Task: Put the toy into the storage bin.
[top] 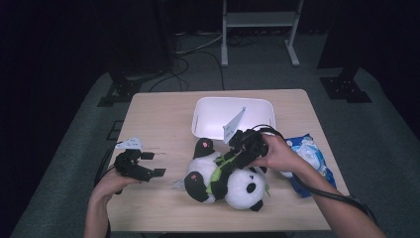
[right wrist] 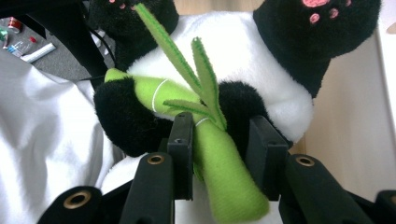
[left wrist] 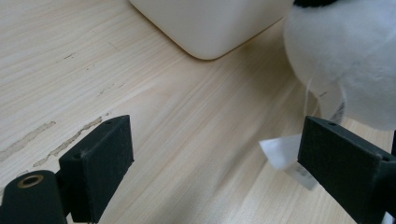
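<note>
A black-and-white panda plush [top: 240,187] lies on its back near the front middle of the wooden table [top: 158,114], its pink-padded feet towards the tray. It hugs a green bamboo stalk [right wrist: 140,91]. My right gripper [top: 229,162] reaches onto its belly from the right. In the right gripper view the jaws [right wrist: 219,154] are shut on the bamboo stalk and the black arm behind it. My left gripper [top: 154,163] hovers to the left of the panda, open with nothing between its jaws [left wrist: 215,158]. The panda's white body [left wrist: 345,51] and its label [left wrist: 282,151] lie just ahead of it.
A white tray [top: 198,119] stands at the back middle of the table, right behind the panda; its corner [left wrist: 210,23] shows in the left gripper view. A blue packet [top: 312,153] lies at the right edge under my right forearm. Bare wood spreads across the left half.
</note>
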`<state>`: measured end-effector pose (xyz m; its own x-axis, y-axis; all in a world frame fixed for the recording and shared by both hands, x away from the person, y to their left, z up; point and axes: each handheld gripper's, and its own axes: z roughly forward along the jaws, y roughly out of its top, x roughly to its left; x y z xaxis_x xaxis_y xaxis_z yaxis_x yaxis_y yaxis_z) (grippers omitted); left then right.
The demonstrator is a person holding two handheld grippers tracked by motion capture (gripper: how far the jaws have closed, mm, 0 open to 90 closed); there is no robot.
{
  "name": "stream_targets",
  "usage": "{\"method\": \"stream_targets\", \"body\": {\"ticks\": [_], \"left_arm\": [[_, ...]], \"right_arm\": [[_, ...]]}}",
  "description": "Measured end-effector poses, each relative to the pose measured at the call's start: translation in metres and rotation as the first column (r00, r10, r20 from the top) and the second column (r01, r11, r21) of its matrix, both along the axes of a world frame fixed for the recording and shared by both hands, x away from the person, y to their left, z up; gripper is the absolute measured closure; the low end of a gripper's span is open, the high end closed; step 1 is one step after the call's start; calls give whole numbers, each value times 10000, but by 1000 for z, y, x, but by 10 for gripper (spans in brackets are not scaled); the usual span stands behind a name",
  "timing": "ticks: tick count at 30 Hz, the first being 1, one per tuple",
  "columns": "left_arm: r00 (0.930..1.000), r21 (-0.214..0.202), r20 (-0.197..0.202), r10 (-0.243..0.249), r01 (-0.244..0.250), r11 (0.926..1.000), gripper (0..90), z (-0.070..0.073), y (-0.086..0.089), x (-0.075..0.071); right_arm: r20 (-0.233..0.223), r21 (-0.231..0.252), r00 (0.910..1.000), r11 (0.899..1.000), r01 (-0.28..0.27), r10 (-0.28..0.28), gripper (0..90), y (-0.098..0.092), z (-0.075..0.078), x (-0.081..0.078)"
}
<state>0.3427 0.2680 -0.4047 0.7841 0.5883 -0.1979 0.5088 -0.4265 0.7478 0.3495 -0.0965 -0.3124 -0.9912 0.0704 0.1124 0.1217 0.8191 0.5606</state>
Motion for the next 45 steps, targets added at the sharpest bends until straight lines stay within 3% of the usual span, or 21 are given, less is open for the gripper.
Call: {"method": "stream_targets", "body": {"ticks": [21,45], "left_arm": [[9992,-300,102,382,-379,9988,91,3,18,-1],[9992,-298,-52,401,-402,9987,90,-2,18,1]], "right_arm": [[293,38,9995,9999,-117,116,652,2,61,-10],[775,182,9969,9998,105,-119,652,-8,118,6]]}}
